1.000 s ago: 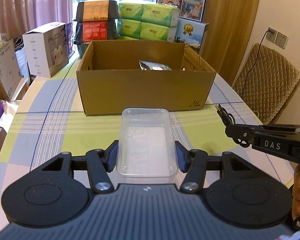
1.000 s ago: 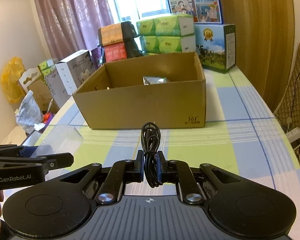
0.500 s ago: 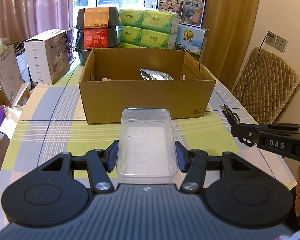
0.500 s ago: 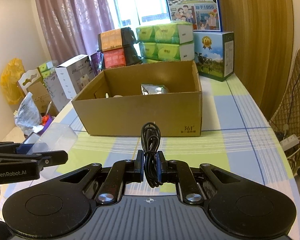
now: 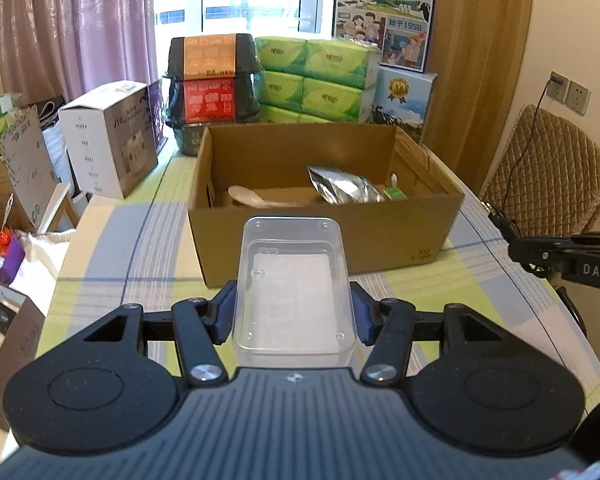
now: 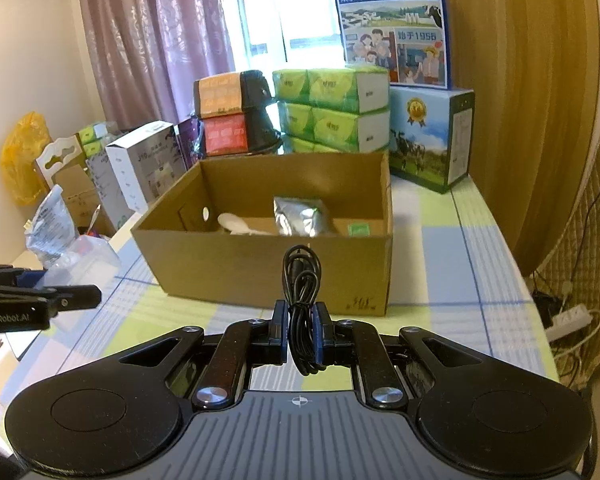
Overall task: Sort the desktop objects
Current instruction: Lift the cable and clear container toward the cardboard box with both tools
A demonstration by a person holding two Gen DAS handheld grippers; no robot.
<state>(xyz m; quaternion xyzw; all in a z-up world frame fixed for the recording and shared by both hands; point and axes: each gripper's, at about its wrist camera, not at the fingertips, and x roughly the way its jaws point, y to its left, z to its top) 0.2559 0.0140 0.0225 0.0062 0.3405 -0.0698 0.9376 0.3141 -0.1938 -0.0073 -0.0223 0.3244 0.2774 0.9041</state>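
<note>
The desk wears a checked cloth of pale blue, green and cream, and an open cardboard box sits in the middle of it. Inside lie a white spoon, a silver foil pouch and a small green packet. Behind the box are stacked green tissue packs, two dark tubs with orange and red labels, a milk carton case and a white carton; purple curtains hang by the window, and a quilted chair stands to one side.

The left hand-held gripper clamps a clear plastic container by its long sides, held above the cloth in front of the box. The right hand-held gripper is pinched narrow on a coiled black cable, its loop standing upright before the box's near wall.

The container's near end is hidden behind the gripper body, and the clutter at the left edge of the room is too distorted to make out. The small print on the box front cannot be read.
</note>
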